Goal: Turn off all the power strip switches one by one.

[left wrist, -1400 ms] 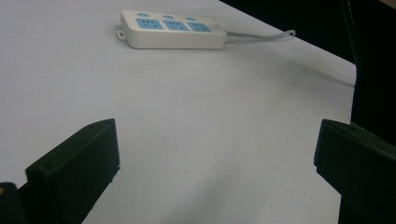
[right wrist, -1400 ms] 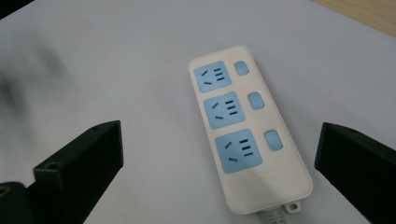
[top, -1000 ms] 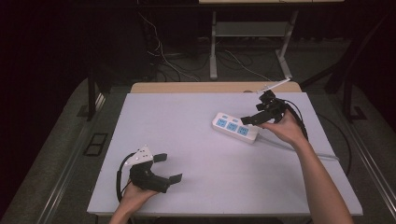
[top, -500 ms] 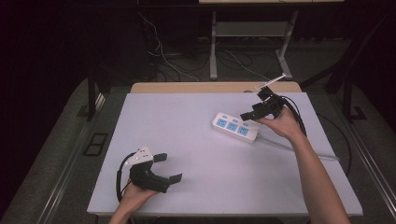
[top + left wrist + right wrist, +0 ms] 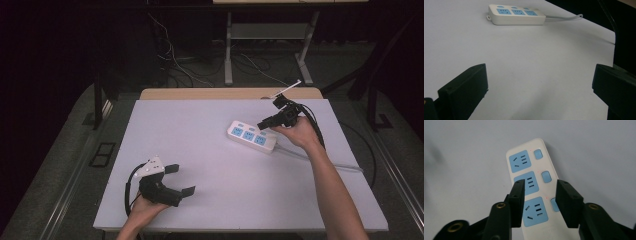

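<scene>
Hovering half-narrowed and empty, having just been closing, the right gripper (image 5: 539, 202) should centre on the white plastic 3-socket power strip's (image 5: 252, 137) blue switch; left gripper (image 5: 172, 180) gapes wide, empty.

we see a white desk (image 5: 210, 150) with a tan wooden strip (image 5: 200, 93) along its far edge. a thin white stick (image 5: 286, 89) lies tilted at that edge. behind the desk, on the dark floor, a tangle of cables (image 5: 200, 62) runs beside a grey metal frame (image 5: 265, 35). a dark floor plate (image 5: 101, 154) sits left of the desk.
</scene>
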`<state>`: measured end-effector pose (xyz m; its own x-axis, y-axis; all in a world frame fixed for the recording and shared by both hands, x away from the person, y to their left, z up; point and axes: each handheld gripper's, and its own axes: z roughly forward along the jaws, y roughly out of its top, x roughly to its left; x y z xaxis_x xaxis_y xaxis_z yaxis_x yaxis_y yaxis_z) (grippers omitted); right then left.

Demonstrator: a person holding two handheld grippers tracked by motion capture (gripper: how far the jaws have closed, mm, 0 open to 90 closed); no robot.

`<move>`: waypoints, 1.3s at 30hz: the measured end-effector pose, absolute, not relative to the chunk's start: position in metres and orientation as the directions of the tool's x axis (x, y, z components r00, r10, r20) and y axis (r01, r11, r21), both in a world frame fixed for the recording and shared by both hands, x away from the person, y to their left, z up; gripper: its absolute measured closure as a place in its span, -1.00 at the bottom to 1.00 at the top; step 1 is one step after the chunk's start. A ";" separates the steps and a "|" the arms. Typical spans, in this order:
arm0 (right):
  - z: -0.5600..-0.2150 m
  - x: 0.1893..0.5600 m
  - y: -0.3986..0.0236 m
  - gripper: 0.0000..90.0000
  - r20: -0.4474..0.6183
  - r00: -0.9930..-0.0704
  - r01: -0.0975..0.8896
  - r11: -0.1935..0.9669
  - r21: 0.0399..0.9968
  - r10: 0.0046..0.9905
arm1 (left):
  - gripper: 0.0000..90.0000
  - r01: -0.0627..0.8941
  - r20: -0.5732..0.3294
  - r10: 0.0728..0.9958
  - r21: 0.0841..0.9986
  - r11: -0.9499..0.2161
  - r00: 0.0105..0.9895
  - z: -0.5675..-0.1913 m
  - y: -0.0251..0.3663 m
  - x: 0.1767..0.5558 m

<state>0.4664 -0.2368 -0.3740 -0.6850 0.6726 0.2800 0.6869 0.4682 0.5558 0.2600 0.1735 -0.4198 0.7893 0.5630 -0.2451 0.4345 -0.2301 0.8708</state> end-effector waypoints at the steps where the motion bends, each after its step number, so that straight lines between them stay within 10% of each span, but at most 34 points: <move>1: -0.375 0.467 -0.237 0.39 0.281 -0.684 0.689 0.468 0.553 0.673 | -1.00 0.433 -0.244 0.562 0.871 -0.231 0.791 -0.420 0.173 0.260; 10: -0.384 0.469 -0.235 0.99 0.250 -0.697 0.676 0.499 0.543 0.672 | -1.00 0.433 -0.244 0.562 0.872 -0.231 0.790 -0.420 0.173 0.260; 39: -0.414 0.472 -0.242 0.99 0.269 -0.657 0.709 0.455 0.539 0.704 | -1.00 0.436 -0.241 0.563 0.867 -0.242 0.791 -0.421 0.173 0.261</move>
<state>0.4718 -0.2420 -0.4136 -0.6568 0.7043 0.2695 0.7088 0.4547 0.5393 0.2613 0.1727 -0.4213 0.7906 0.5629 -0.2409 0.4363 -0.2418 0.8667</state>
